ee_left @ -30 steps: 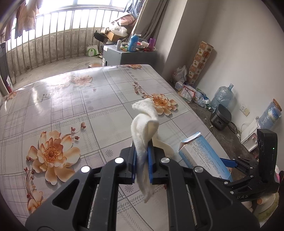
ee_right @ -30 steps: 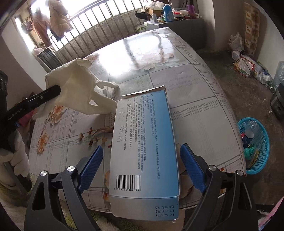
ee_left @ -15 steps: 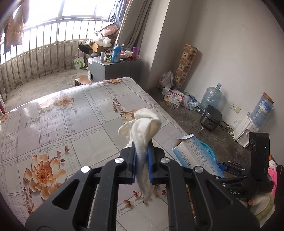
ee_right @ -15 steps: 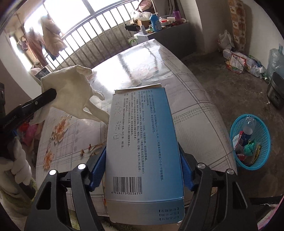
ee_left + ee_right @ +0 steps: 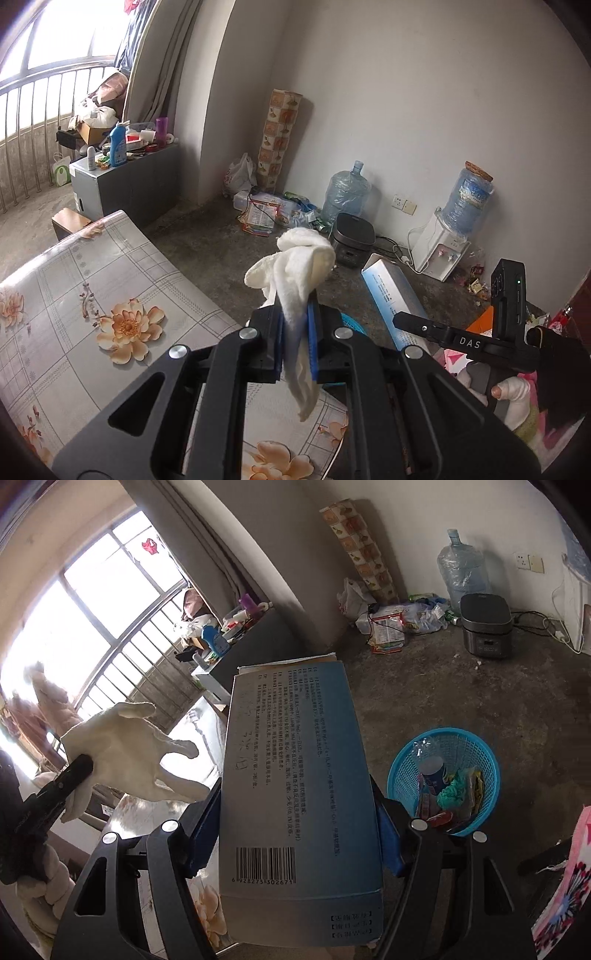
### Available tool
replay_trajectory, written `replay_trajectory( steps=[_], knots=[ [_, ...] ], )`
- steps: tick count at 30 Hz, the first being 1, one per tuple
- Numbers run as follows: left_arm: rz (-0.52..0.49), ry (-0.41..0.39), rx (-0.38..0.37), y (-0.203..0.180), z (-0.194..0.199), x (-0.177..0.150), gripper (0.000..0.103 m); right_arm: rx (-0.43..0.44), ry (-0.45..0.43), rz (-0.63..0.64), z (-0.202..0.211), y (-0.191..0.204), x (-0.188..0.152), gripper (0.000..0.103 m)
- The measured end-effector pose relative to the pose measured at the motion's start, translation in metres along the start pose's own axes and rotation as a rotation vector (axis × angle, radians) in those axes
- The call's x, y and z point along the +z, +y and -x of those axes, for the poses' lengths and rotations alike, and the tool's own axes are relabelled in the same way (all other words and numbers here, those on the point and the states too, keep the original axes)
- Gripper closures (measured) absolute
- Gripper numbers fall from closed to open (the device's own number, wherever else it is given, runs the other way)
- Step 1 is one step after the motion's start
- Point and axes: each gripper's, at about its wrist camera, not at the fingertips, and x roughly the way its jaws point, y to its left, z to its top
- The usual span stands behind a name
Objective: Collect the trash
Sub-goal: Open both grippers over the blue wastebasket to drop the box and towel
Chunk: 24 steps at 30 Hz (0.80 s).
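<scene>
gripper on the left (image 5: pixel 297 341) is clamped tight on a white glove (image 5: pixel 299 280), held up past the edge of the flowered desk (image 5: pixel 92 295). right gripper (image 5: pixel 295 834) squeezes a blue carton (image 5: pixel 295 775) between its pads, jaws having just closed in. blue basket (image 5: pixel 443 775) on the floor holds what seems to be wrappers.

The basket (image 5: pixel 404 775) stands on the floor right of the box (image 5: pixel 295 775).
</scene>
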Motion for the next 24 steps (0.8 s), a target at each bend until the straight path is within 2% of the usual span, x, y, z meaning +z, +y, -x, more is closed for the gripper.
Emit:
replay_trajectory(
  steps=[3,7,10,14,16,17,18,21,24],
  knots=[
    [-0.021,0.06,-0.076,-0.022,-0.045,0.011,0.095,-0.079,-0.014,-0.118,-0.004,-0.046,0.011,0.034],
    [-0.015,0.225,-0.144,-0.038,-0.127,0.005,0.094,-0.143,0.015,-0.261,-0.028,-0.099,0.012,0.034],
    [-0.007,0.34,-0.133,-0.041,-0.19,-0.011,0.094,-0.155,0.047,-0.36,-0.055,-0.135,0.012,0.034],
    [0.023,0.465,-0.12,-0.04,-0.267,-0.033,0.094,-0.218,0.084,-0.447,-0.099,-0.176,0.015,0.032],
    [0.025,0.527,-0.087,-0.04,-0.303,-0.045,0.081,-0.249,0.093,-0.5,-0.126,-0.2,0.016,0.029],
    [0.022,0.552,-0.07,-0.041,-0.321,-0.05,0.065,-0.277,0.092,-0.515,-0.14,-0.212,0.015,0.026],
    [0.019,0.565,-0.054,-0.04,-0.335,-0.055,0.058,-0.307,0.095,-0.519,-0.155,-0.223,0.014,0.024],
    [0.036,0.596,-0.028,-0.034,-0.358,-0.063,0.058,-0.364,0.164,-0.563,-0.197,-0.259,0.001,0.023],
    [0.08,0.575,-0.054,-0.028,-0.347,-0.06,0.053,-0.368,0.173,-0.616,-0.205,-0.272,-0.017,0.023]
  ],
)
